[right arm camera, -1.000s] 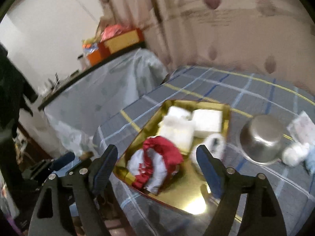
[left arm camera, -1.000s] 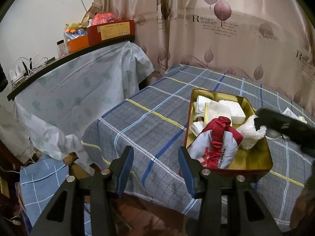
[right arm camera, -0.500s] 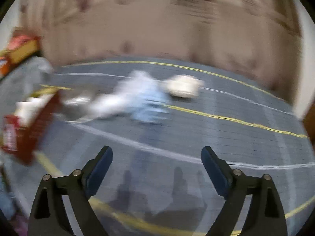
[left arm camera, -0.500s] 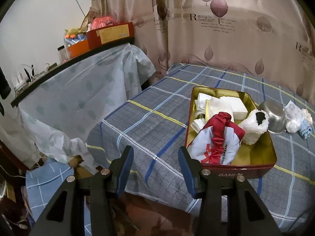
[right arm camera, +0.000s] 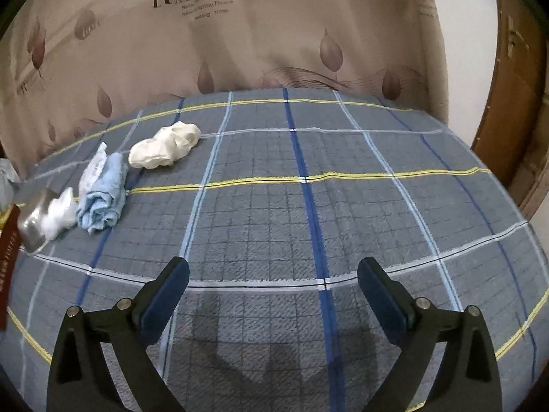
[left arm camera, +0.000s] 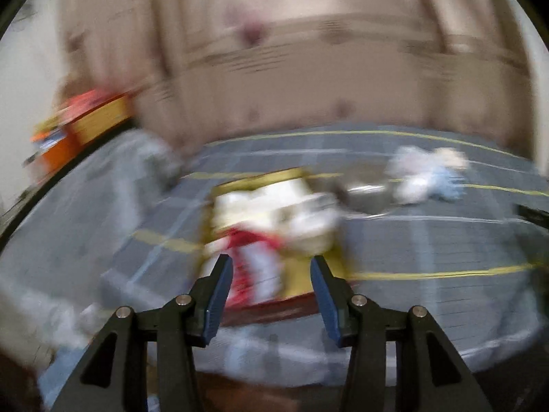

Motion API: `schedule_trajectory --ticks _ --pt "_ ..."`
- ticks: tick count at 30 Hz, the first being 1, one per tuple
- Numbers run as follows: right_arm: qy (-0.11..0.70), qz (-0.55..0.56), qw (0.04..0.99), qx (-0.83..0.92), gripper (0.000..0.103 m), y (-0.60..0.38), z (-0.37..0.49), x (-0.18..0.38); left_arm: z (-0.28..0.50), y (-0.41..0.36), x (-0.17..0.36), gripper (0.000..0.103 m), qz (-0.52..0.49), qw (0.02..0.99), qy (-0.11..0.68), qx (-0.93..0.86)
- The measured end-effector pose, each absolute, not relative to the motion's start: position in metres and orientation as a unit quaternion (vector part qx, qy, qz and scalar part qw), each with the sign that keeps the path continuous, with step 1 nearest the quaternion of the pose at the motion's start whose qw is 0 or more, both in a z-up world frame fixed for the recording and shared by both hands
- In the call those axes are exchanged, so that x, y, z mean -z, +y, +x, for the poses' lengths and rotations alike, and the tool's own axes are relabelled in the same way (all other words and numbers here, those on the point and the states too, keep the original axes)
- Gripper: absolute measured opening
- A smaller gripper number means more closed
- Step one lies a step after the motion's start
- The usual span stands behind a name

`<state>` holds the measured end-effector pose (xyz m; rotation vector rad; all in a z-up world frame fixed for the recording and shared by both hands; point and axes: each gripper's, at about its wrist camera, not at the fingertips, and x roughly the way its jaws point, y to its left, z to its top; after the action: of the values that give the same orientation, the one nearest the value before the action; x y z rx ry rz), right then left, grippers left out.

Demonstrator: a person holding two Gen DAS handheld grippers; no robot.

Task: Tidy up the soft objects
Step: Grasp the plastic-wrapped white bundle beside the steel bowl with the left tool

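In the right wrist view a cream cloth bundle [right arm camera: 164, 149], a light blue towel [right arm camera: 103, 195] and a small white fluffy piece [right arm camera: 60, 214] lie on the plaid bedcover at the left. My right gripper [right arm camera: 272, 276] hovers over bare cover well to their right, its jaws opening wide with nothing between them. The left wrist view is heavily blurred. It shows the gold tin [left arm camera: 295, 271] with a red and white bag [left arm camera: 255, 261] and white soft things [left arm camera: 274, 206] inside. My left gripper [left arm camera: 271, 274] is open, empty, just in front of the tin.
A small steel bowl [right arm camera: 34, 219] lies tipped beside the fluffy piece, with the tin's red edge [right arm camera: 7, 250] at the far left. A leaf-print curtain [right arm camera: 274, 34] hangs behind the bed. A wooden door [right arm camera: 514, 103] stands at the right. A covered shelf with boxes [left arm camera: 85, 120] is at the left.
The right gripper has swung from above the tin to the right part of the bed and widened. The left gripper has moved toward the tin, its view now blurred.
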<state>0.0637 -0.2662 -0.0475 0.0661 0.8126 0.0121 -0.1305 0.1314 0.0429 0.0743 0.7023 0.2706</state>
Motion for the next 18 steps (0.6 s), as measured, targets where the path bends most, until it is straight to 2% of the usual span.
schedule_trajectory --ticks 6,12,18 --pt "0.389 0.038 0.920 -0.028 0.101 -0.263 0.063 0.048 -0.056 0.059 -0.051 0.048 0.072 0.922 0.375 0.065" --pt "0.377 0.057 0.923 -0.055 0.102 -0.268 0.061 0.046 0.022 0.027 -0.047 0.048 0.112 0.898 0.408 0.117" --pt "0.367 0.074 0.924 -0.077 0.102 -0.272 0.059 0.043 0.084 0.006 -0.020 0.048 0.166 0.869 0.446 0.138"
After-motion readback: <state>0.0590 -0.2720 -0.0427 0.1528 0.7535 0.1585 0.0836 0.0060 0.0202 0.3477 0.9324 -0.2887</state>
